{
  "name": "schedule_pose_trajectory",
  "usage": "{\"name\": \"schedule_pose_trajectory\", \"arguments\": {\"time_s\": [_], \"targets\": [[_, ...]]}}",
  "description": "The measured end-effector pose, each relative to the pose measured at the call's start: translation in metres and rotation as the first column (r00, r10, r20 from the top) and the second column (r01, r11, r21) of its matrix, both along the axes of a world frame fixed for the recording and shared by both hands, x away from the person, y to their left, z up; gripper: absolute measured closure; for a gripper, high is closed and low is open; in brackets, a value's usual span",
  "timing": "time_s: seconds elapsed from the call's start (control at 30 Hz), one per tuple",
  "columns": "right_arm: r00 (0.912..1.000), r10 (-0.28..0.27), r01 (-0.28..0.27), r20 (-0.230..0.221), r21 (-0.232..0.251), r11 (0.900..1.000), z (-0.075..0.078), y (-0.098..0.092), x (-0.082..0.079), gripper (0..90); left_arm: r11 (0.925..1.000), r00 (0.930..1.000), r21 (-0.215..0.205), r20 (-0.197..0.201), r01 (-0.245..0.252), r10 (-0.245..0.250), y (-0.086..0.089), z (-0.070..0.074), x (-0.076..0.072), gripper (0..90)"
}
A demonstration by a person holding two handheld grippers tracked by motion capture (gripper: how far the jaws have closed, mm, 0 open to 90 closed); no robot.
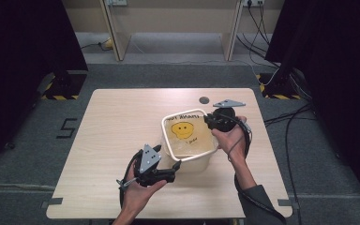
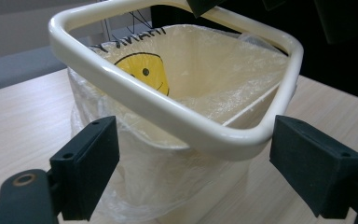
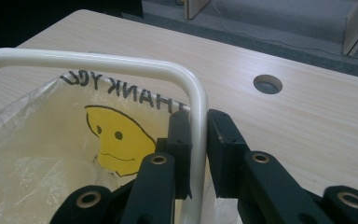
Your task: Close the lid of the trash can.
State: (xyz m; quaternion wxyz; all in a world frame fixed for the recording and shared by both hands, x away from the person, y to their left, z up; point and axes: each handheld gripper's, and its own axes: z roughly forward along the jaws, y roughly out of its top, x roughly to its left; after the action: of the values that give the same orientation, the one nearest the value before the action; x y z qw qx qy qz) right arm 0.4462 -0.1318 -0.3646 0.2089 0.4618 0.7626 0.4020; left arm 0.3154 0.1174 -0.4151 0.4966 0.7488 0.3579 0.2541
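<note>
Black jaws of my left gripper (image 2: 193, 163) stand released, straddling the near corner of the cream rim ring (image 2: 177, 116) above the lined bin (image 1: 187, 140); my right gripper (image 3: 198, 149) clenches the ring's far side.

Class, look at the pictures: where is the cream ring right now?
In the high view the cream ring sits atop the bag-lined bin, right of the table's centre; the right hand-held gripper clamps its far-right corner.
</note>
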Motion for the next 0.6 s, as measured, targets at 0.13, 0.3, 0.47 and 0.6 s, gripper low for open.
{"name": "schedule_pose_trajectory", "arguments": {"time_s": [0.13,0.3,0.47,0.6], "targets": [[0.9997,-0.016,0.016,-0.016,0.001,1.000,-0.004,-0.002,0.001,78.9,0.9996,0.9994,-0.001,0.022,-0.028,0.028,0.004,0.000,0.002,15.0],[0.9994,-0.029,0.029,-0.021,-0.004,1.000,-0.006,-0.005,0.000,76.4,0.9959,0.9935,-0.003,0.069,-0.091,0.091,0.010,0.000,0.004,15.5],[0.9984,-0.042,0.041,-0.038,-0.031,0.999,-0.015,-0.007,-0.001,75.4,0.9887,0.9871,-0.023,0.057,-0.148,0.150,0.023,-0.001,0.012,19.6],[0.9990,-0.036,0.035,-0.028,-0.034,0.999,-0.015,-0.006,-0.002,74.9,0.9869,0.9878,-0.052,0.025,-0.152,0.154,0.029,-0.003,0.018,20.4]]}}
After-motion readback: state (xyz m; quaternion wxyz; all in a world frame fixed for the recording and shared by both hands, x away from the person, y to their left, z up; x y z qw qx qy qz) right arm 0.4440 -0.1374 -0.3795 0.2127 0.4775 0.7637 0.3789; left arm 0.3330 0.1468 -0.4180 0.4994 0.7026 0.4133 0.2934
